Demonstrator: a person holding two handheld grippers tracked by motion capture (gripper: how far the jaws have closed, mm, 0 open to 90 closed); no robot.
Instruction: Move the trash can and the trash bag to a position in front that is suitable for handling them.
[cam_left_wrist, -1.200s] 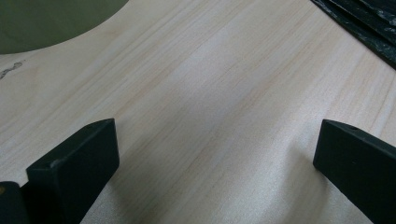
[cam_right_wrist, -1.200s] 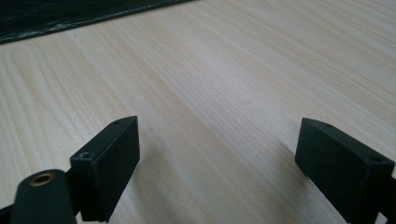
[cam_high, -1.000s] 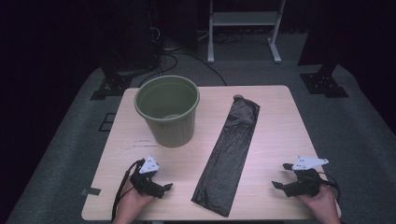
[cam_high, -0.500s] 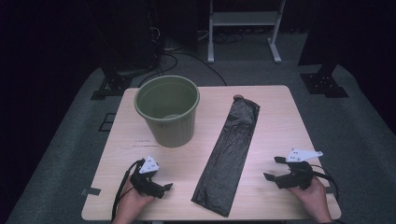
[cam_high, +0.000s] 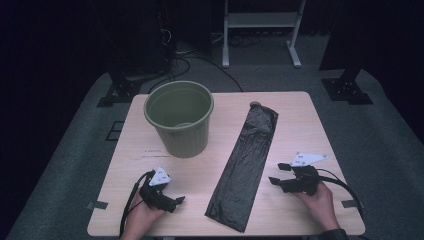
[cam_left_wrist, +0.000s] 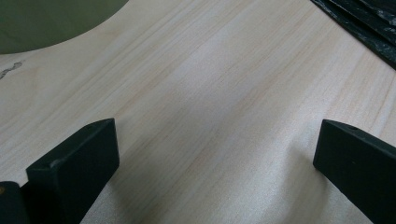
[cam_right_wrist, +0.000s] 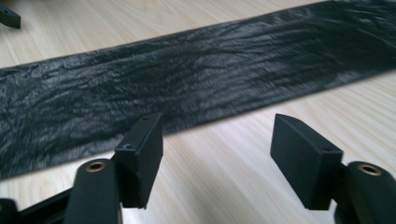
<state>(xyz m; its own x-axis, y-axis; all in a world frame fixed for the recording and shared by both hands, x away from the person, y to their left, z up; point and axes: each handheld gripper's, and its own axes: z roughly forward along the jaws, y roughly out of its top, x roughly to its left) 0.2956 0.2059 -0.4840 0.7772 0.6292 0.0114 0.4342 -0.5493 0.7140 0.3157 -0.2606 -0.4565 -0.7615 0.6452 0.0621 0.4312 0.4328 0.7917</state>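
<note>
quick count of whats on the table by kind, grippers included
bin: 1
black bag: 1
grippers, left and right: 2
total: 4

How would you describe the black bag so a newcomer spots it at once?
On the light wooden table, look right of the green bucket. The black bag lies flat there as a long folded strip, running from the far edge toward the near one, between the two grippers. It is the one flat, crinkled, glossy black thing on the table.
</note>
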